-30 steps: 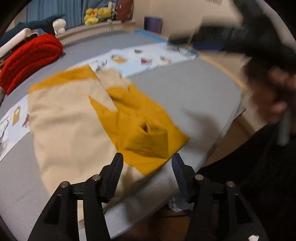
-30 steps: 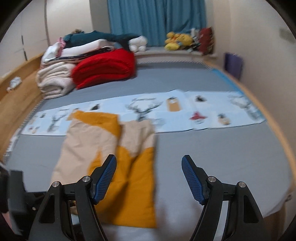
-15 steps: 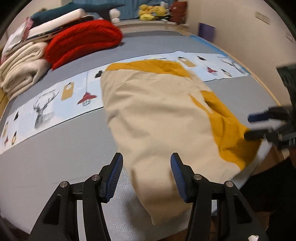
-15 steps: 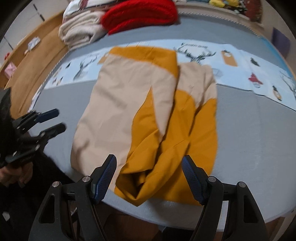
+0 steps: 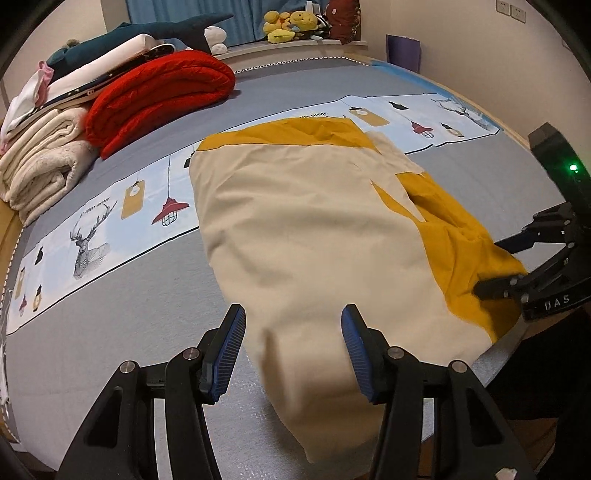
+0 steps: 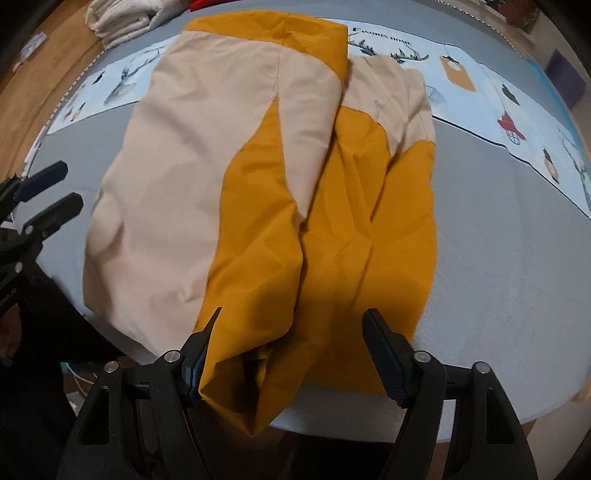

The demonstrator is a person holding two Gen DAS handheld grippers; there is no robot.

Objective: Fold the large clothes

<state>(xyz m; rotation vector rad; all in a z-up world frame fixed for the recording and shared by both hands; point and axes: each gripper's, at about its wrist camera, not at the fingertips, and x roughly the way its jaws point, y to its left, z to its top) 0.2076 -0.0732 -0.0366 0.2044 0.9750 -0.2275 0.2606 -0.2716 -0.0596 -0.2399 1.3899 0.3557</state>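
Garment [image 6: 229,177] lies lengthwise toward the pillows; both grippers [image 5: 291,350] [image 6: 291,354] half-open, gripping nothing.

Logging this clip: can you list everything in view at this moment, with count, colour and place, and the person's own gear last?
garment: one, beige and mustard, spread on the bed's near part, hem over the edge
bed: one, grey cover
printed strip: one, pale blue with deer and lamps, across the bed
red blanket: one, folded, far left
cream blankets: folded stack, beside the red one
plush toys: several, yellow, far ledge
curtain: blue, behind
left gripper: black, blue pads, open over the beige hem
right gripper: black, open, jaws just closing around the mustard hem
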